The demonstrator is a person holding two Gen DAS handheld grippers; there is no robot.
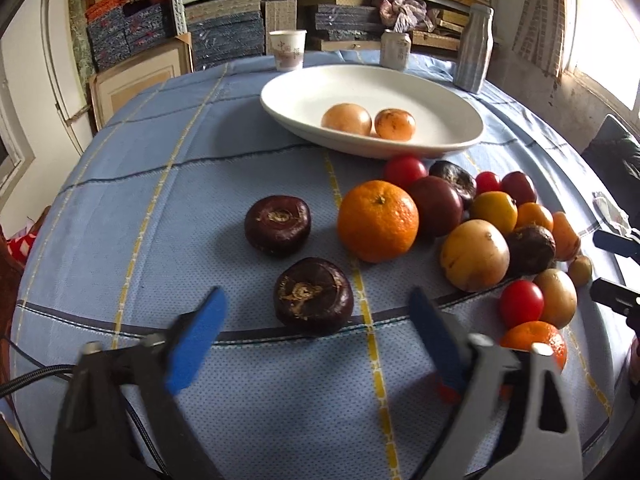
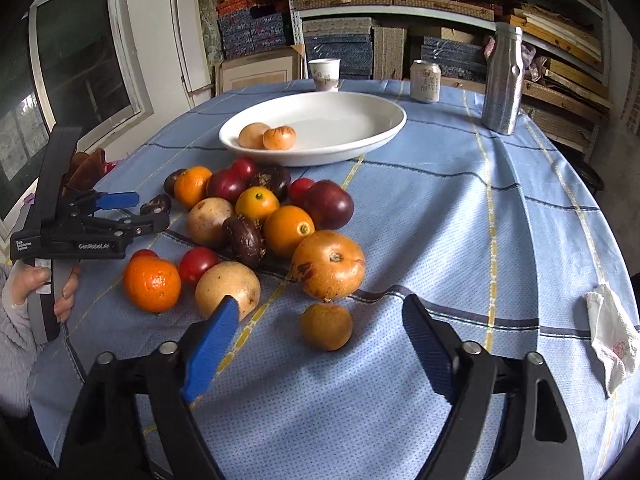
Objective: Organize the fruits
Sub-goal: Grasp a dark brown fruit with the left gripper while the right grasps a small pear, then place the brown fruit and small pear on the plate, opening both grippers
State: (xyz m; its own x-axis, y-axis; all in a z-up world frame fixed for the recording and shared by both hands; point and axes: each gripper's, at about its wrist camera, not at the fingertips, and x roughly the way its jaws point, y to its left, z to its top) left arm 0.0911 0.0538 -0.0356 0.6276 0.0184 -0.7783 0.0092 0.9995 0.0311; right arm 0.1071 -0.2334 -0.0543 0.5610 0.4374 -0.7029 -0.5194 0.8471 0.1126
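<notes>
At the near edge of the worktop point(image 1: 120, 208), covered by a blue checked cloth, the left gripper point(image 1: 316, 320) has its blue fingers point(image 1: 196, 340) spread apart, with a dark water chestnut point(image 1: 313, 295) lying on the cloth between them, untouched. The right gripper point(image 2: 316, 334) is likewise spread, a small brown fruit point(image 2: 326, 326) between its fingers point(image 2: 212, 344) without contact. In the right wrist view, the left tool's body reads "GenRobot.AI" and "Data Acquisition System". Beyond lies a second water chestnut point(image 1: 277, 225), then a heap of fruit point(image 2: 256, 220): tangerines, plums, cherry tomatoes. Farther off, a white oval dish point(image 1: 280, 96) holds two pale round fruits point(image 1: 346, 119). Along the far edge stand a paper cup point(image 1: 287, 49), a can point(image 2: 425, 81) with unreadable print, and a metal bottle point(image 2: 503, 80).
</notes>
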